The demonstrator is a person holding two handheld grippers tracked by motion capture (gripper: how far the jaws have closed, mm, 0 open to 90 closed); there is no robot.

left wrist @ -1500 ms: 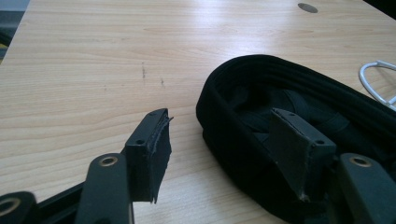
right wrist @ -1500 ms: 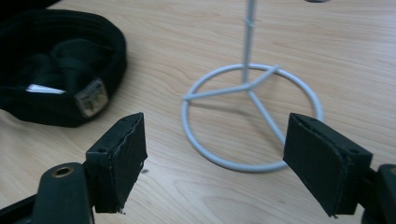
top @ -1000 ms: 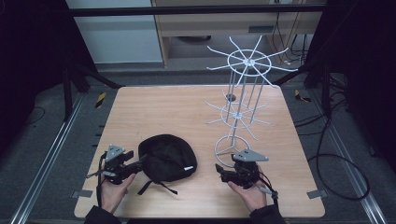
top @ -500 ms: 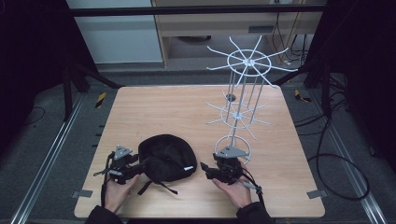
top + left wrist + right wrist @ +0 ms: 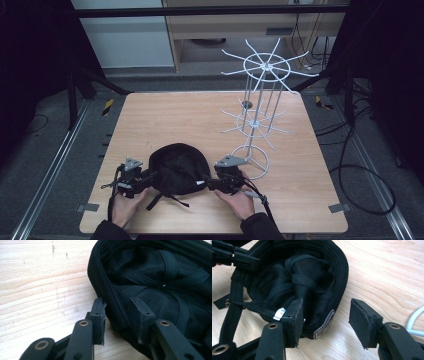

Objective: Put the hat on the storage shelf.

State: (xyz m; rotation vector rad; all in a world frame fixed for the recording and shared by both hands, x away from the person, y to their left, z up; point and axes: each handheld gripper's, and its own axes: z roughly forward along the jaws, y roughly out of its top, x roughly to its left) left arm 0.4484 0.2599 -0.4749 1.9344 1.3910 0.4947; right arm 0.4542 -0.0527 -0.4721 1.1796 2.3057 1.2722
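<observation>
**Both grippers at the rim of the black cap**

Your left hand (image 5: 125, 202) holds the left gripper (image 5: 145, 179) low over the wooden surface (image 5: 165, 120), pointing at the left edge of the black cap (image 5: 177, 167). In the left gripper view, the cap's rim (image 5: 107, 295) runs between its jaws: one jaw sits outside the rim on the wood side, the other inside the upturned crown. The jaws have just been closing and stand narrow, with a thin gap visible between the outer pad and the fabric, so the rim is straddled rather than pinched.

The cap lies upside down near the front edge of the surface, between your two hands, its lining and seam tapes facing up and a strap (image 5: 155, 200) trailing towards you.

Your right hand (image 5: 240, 200) brings the right gripper (image 5: 210, 184) to the cap's right edge. In the right gripper view, one jaw rests inside the cap beside a small white label (image 5: 279, 313), while the other stands well clear over bare wood. These jaws have just been closing too, yet remain fairly wide and grip nothing.

Just beyond your right hand, the white wire rack (image 5: 260, 100) stands upright on its ring base.
</observation>
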